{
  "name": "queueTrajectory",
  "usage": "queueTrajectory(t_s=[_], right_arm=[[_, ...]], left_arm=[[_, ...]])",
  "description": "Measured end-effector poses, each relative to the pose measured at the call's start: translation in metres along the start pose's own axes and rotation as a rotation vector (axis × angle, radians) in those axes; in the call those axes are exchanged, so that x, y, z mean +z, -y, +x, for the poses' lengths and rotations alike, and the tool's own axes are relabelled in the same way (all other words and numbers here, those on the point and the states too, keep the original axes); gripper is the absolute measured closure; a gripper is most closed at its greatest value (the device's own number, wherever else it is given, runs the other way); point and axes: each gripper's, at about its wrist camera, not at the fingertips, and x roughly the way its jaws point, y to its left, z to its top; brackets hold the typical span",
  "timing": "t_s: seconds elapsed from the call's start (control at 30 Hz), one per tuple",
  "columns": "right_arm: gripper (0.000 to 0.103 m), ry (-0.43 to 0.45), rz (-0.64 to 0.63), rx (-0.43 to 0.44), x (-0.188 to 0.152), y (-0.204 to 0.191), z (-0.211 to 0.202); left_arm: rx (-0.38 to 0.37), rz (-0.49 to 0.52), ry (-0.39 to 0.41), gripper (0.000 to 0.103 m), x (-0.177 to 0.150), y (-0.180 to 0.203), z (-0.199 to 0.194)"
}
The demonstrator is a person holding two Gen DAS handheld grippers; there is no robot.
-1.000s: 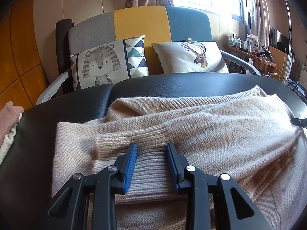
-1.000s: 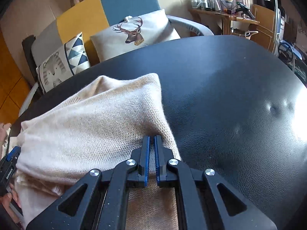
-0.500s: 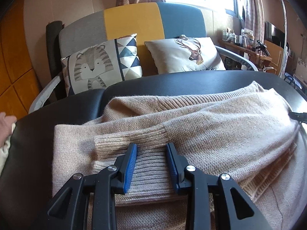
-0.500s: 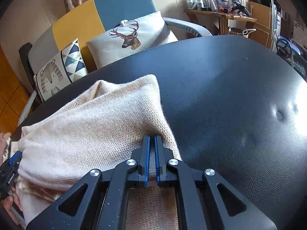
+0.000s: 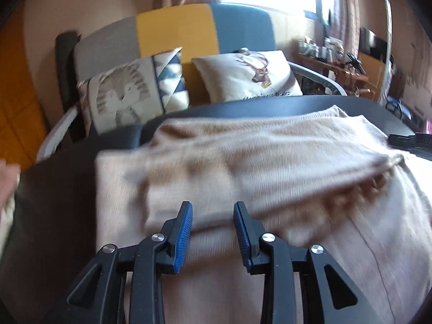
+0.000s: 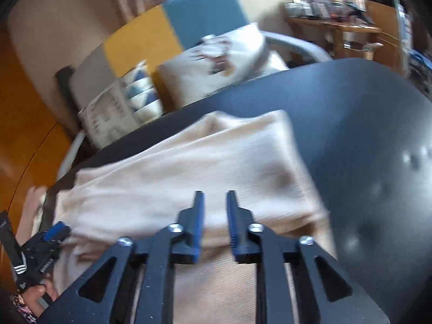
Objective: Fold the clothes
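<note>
On the black padded counter (image 6: 378,124) lies the beige sweater (image 5: 270,156), folded over itself into a long band with a wider layer spread beneath. The left gripper (image 5: 213,210) hangs at the near edge of the fold with its fingers apart, holding nothing. The right gripper (image 6: 214,197) sits at the other end of the band, fingers also parted and empty.

Risk, as judged from here: both frames are blurred, which suggests quick motion. A fast pass with 2 open sets of fingers could snag the loose knit and drag the top layer off its fold. The upper band looks thick and springy, so it may slump or roll open unpinned. A grasp that takes only 1 layer would likely skew the next fold.

Materials: the sweater is a soft, fuzzy knit with fine ribbing, bulky at the folded edge. The counter is smooth, slightly glossy and dimpled, offering little grip. The fingers carry blue ridged pads (image 5: 183,232) on rigid black arms.
</note>
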Motion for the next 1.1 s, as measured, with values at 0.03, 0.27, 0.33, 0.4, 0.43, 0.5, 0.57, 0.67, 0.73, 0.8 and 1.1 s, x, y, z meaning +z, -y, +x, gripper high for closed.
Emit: queueTrajectory(t_s=[0.03,0.27,0.33,0.4,0.43,0.5,0.57,0.67,0.73,0.8,1.1], right_arm=[[0.072,-0.013,-0.029,0.011,-0.003,-0.013,0.003],[0.070,-0.058,-0.187,-0.106,-0.030,-0.050,0.036],[0.069,-0.065,-0.186,-0.109,-0.029,-0.050,0.038],[0.069,-0.077,-0.193,-0.108,-0.028,-0.050,0.037],[0.069,-0.081,-0.188,-0.118,-0.029,-0.052,0.031],[0.069,-0.071,-0.162,-0.090,-0.035,-0.054,0.012],[0.069,-0.060,-0.149,-0.039,-0.047,-0.059,-0.009],[0.069,-0.070,-0.183,-0.018,-0.073,-0.070,-0.031],[0.069,-0.082,-0.186,0.011,-0.088,-0.073,-0.036],[0.069,-0.101,-0.203,-0.027,-0.097,-0.069,-0.034],[0.069,-0.024,-0.299,-0.118,-0.120,-0.056,-0.032]], left_arm=[[-0.010,-0.025,-0.011,0.071,-0.007,-0.003,-0.004],[-0.006,-0.134,-0.052,0.071,-0.040,-0.021,-0.021],[-0.010,-0.151,-0.055,0.070,-0.042,-0.023,-0.025],[-0.015,-0.168,-0.058,0.069,-0.044,-0.026,-0.028],[-0.017,-0.177,-0.060,0.069,-0.045,-0.028,-0.029],[-0.022,-0.194,-0.063,0.069,-0.046,-0.031,-0.033],[-0.044,-0.221,-0.056,0.070,-0.050,-0.031,-0.039],[-0.125,-0.282,-0.029,0.070,-0.066,-0.023,-0.056],[-0.127,-0.284,-0.027,0.070,-0.077,-0.014,-0.061],[-0.089,-0.245,-0.008,0.070,-0.082,-0.007,-0.064],[-0.124,-0.262,-0.008,0.070,-0.082,-0.018,-0.058]])
